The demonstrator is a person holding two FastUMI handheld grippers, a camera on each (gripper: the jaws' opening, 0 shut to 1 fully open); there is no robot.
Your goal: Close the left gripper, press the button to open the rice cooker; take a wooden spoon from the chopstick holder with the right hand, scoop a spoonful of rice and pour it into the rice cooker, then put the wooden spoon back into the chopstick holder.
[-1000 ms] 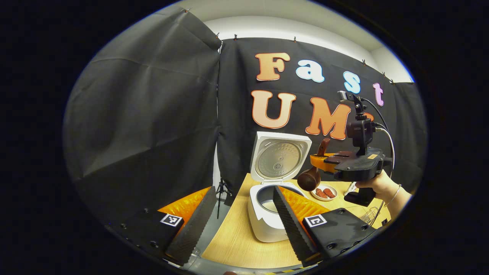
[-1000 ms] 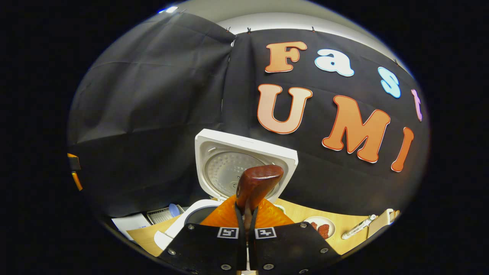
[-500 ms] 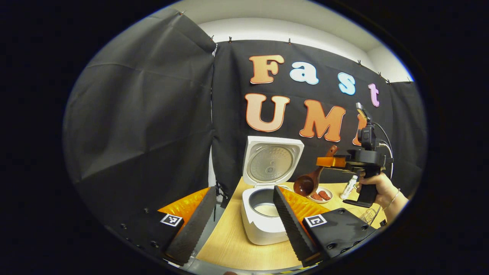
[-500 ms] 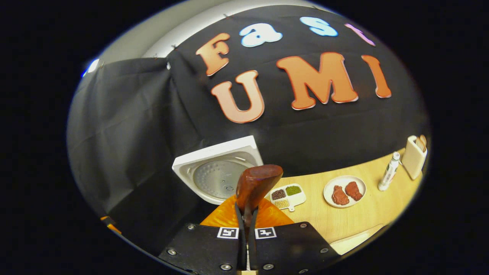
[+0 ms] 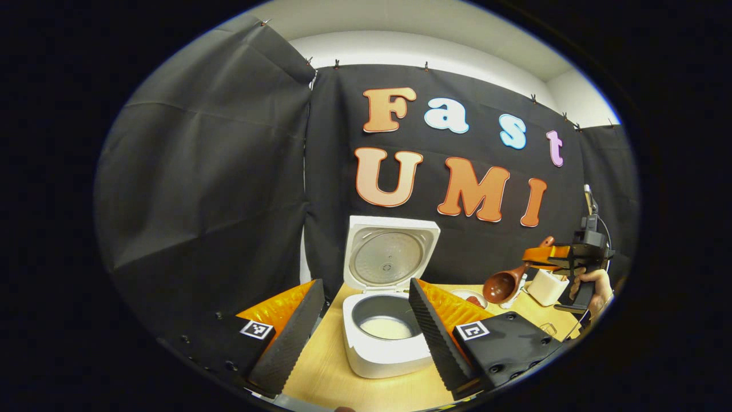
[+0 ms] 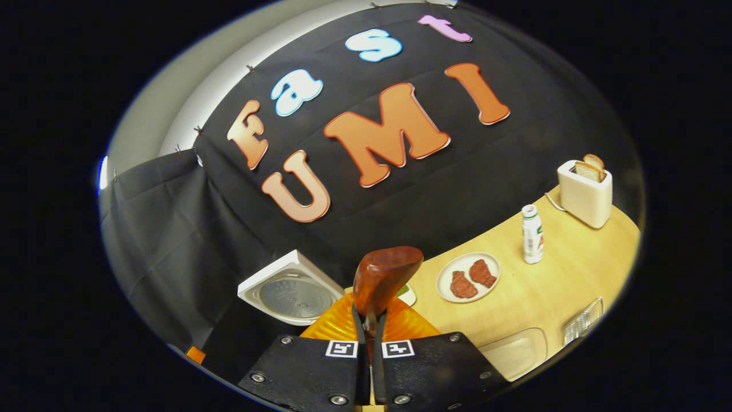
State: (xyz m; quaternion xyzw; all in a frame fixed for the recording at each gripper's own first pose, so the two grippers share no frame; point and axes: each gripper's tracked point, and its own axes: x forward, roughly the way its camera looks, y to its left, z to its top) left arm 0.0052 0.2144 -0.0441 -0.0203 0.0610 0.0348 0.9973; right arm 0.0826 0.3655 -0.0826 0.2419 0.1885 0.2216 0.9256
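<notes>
Ribbed black fingers of the left gripper stand wide apart along the lower edge of the left gripper view, holding nothing; their orange backs are ridged. Between them, at lower centre, sits the white rice cooker on the pale wood-grain table, its square lid upright, its dimpled metal inner plate facing out, and a flat layer of white rice in the round grey pot. At centre right the right gripper hangs above the table, a hand on its grip, pinching the stem of the glossy reddish-brown wooden spoon, bowl tilted down to the left.

In the right gripper view, the spoon's rounded handle end rises at lower centre from jaws pressed tight on it. Right of it lie a round white plate, a small bottle and a boxy cream toaster.
</notes>
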